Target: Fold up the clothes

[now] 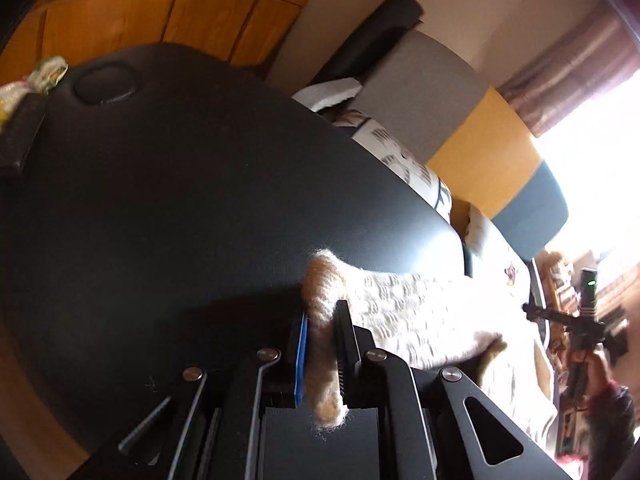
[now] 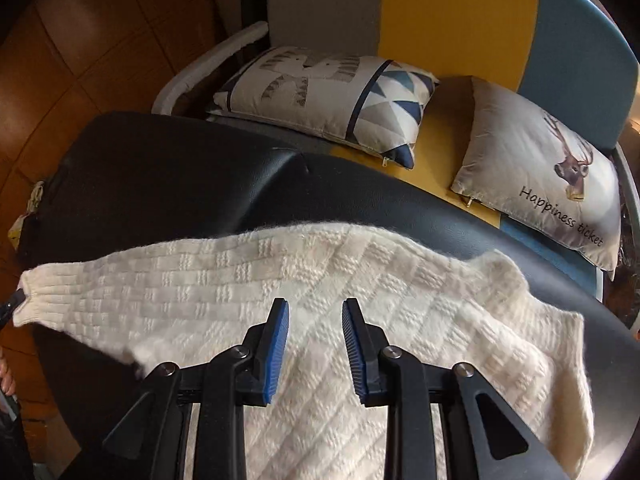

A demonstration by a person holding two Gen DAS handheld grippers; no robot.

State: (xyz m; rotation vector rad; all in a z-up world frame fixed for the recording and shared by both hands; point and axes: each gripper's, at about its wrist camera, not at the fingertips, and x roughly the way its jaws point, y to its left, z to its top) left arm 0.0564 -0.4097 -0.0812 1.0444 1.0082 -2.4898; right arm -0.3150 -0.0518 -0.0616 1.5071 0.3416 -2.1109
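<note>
A cream knitted sweater (image 2: 320,280) lies spread on a black padded table (image 2: 180,168). One sleeve stretches out to the left, and its ribbed cuff (image 1: 322,304) is pinched between the fingers of my left gripper (image 1: 325,312), which is shut on it. In the right wrist view that gripper shows only as a dark tip at the cuff (image 2: 24,292). My right gripper (image 2: 315,308) hovers open above the sweater's body, blue pads apart with nothing between them. In the left wrist view the right gripper (image 1: 588,320) appears far right, held in a person's hand.
A sofa (image 2: 452,12) in grey, yellow and blue stands behind the table with two printed cushions (image 2: 332,88) (image 2: 552,184). A small patterned cloth (image 1: 36,80) lies at the table's far corner. Wooden flooring (image 1: 160,4) surrounds the table.
</note>
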